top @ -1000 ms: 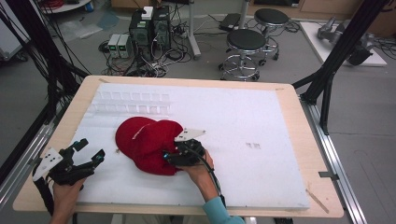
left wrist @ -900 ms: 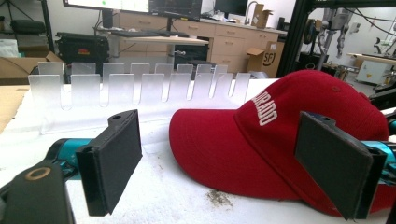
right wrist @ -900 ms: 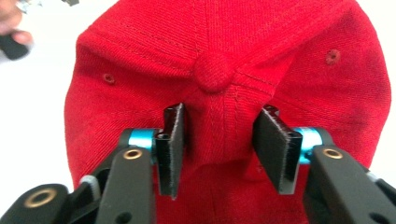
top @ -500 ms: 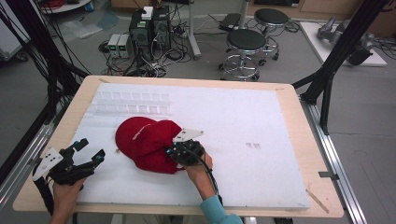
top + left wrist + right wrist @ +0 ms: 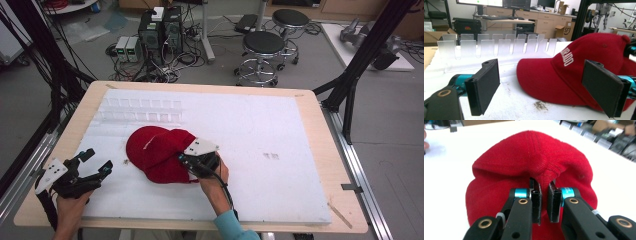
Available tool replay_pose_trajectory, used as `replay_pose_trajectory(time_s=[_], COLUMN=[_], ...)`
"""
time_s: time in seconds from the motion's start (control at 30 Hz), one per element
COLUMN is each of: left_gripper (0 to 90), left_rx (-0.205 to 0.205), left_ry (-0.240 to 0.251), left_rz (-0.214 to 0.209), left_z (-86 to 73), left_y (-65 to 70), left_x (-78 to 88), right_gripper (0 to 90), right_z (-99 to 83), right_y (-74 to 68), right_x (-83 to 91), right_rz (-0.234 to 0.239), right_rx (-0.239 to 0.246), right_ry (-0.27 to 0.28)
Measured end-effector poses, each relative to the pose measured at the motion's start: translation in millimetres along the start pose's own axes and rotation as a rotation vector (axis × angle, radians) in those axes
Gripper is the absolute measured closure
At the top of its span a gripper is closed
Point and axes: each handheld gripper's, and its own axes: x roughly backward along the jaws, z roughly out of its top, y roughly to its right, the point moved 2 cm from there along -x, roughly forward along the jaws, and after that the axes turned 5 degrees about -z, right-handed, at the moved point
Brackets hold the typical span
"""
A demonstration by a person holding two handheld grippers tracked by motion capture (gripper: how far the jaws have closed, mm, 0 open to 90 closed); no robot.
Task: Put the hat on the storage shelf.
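- Here the red fabric baseball cap [image 5: 160, 155] lies left of centre on the white foam-covered table [image 5: 280, 135], brim toward the person's left.
- The right gripper [image 5: 544, 192] is at the cap's rear, jaws nearly closed, pinching a fold of crown fabric.
- The left gripper [image 5: 549, 90] sits apart, just off the brim, jaws wide and holding nothing.
- So any lift likely turns on the right hand; the left is nearer the brim.

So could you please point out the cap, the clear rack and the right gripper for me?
cap [image 5: 599, 60], left gripper view, on the crown.
clear rack [image 5: 496, 46], left gripper view, on a front tab.
right gripper [image 5: 544, 201], right gripper view, between the fingertips.
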Motion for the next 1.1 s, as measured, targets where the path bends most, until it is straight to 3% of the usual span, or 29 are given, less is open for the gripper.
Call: replay_pose_trajectory(time_s=[0.33, 0.5, 0.7, 0.87, 1.0, 1.1], left_gripper=[15.4, 15.4, 15.4, 15.4, 15.3, 15.3], left_rx=[0.005, 0.013, 0.023, 0.012, -0.004, -0.004], left_ry=[-0.003, -0.011, -0.012, -0.035, -0.065, -0.06], left_rz=[-0.004, -0.011, -0.035, -0.048, -0.064, -0.086], left_z=[0.1, 0.2, 0.6, 1.0, 2.6, 8.2], left_y=[-0.7, -1.4, -2.3, -1.7, -1.4, -0.1], left_x=[-0.3, -0.9, -1.3, -2.9, -5.1, -6.1], right_gripper=[84.5, 84.4, 84.4, 84.4, 84.3, 84.3], right_z=[13.2, 18.7, 22.5, 27.4, 30.9, 30.1], right_y=[5.4, 11.3, 16.9, 19.8, 22.8, 26.0], right_x=[22.4, 31.1, 41.4, 48.3, 52.5, 53.9], right_rz=[0.011, 0.067, 0.144, 0.197, 0.238, 0.267], right_rx=[0.041, 0.016, 0.022, 0.049, 0.05, 0.041], right_ry=[0.147, 0.189, 0.238, 0.269, 0.3, 0.318])
